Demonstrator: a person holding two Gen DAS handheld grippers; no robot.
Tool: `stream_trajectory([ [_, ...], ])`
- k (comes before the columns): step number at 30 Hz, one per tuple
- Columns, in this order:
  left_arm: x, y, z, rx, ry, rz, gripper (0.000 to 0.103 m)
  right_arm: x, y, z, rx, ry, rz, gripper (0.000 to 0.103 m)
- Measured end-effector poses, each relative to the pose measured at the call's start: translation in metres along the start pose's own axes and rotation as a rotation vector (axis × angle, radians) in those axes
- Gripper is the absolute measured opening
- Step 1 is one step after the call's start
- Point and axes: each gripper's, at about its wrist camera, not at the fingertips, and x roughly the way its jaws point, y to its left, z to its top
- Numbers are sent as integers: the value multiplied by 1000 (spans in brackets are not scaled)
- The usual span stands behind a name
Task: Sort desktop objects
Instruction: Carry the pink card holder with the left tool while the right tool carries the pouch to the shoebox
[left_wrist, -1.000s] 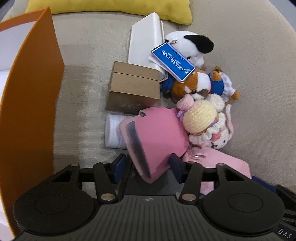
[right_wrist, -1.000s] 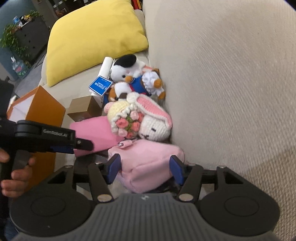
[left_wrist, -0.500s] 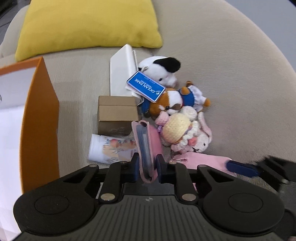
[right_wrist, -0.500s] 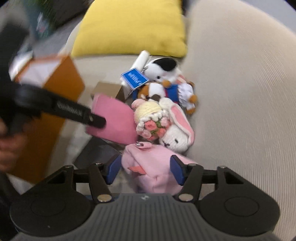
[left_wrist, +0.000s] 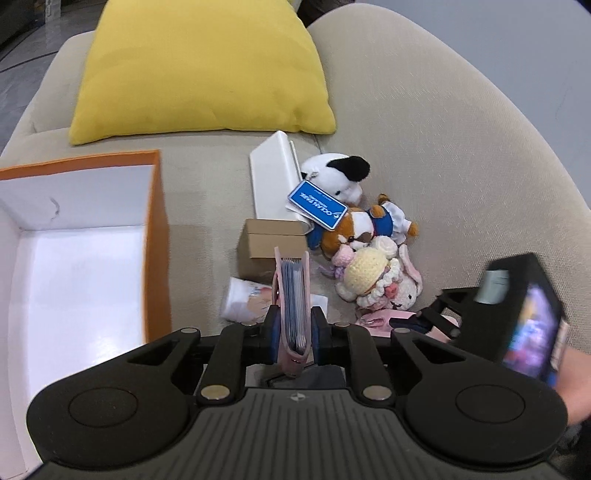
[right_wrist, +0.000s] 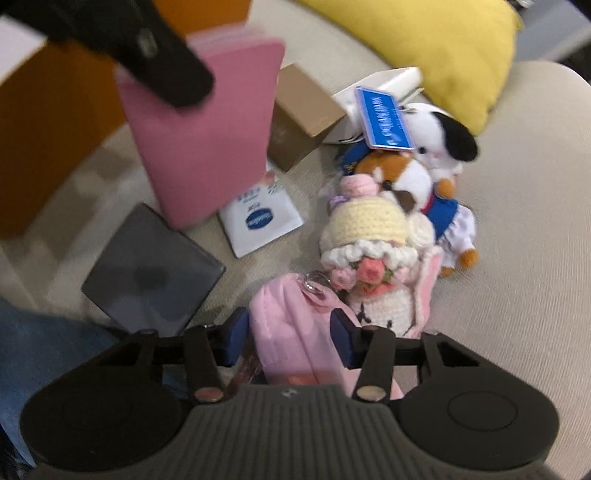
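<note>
My left gripper (left_wrist: 293, 334) is shut on a pink card holder (left_wrist: 291, 291), held edge-up above the sofa seat; the holder also shows in the right wrist view (right_wrist: 199, 140). An open orange box (left_wrist: 157, 236) with a white inside stands to its left. My right gripper (right_wrist: 290, 338) has its jaws around a soft pink pouch (right_wrist: 291, 325) on the seat; whether the pads press it I cannot tell. The right gripper's body shows in the left wrist view (left_wrist: 517, 306). A crocheted bunny doll (right_wrist: 373, 251) lies just beyond the pouch.
On the seat lie a brown cardboard box (left_wrist: 271, 240), a white packet (right_wrist: 258, 218), a dark grey square (right_wrist: 151, 269), a white case (left_wrist: 273, 177), a plush dog (left_wrist: 362, 225) and a black-and-white plush (left_wrist: 340, 173) with a blue tag. A yellow cushion (left_wrist: 199, 66) is behind.
My left gripper closed on the pink card holder and lifted it up and back, bringing the orange box's inside into view. My right gripper's jaws narrowed around the pink pouch.
</note>
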Motion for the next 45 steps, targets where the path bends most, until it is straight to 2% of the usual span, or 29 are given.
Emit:
stream_trajectory([
  [4,-10,6,-5,-18,-10,-5,18,19,9,10,-77,72,-59,50],
  [9,-27,9,-10,-27,-21,-30,18,15,13,9,-93,70,-88,38],
  [13,-40,8,-15,-26,-45,-30,18,-12,0,-3,-40,22,-96,36],
  [18,-61,6,-22,-26,-67,-80,18,-56,-26,-13,99,-48,-70,34],
  [21,-78,6,-23,-17,-89,-96,18,-89,-32,-12,208,-125,-19,33],
  [25,-101,16,-21,-25,-108,-108,18,-129,-35,-3,308,-270,70,32],
  [30,-137,45,-17,-52,-161,-59,18,-170,-32,30,362,-449,195,32],
  [33,-152,68,-15,-83,-184,-16,18,-184,-20,60,351,-521,244,32],
  [39,-161,120,-12,-182,-201,50,18,-188,6,124,324,-586,366,32],
  [45,-141,169,-7,-296,-172,17,18,-171,31,178,340,-594,470,32],
])
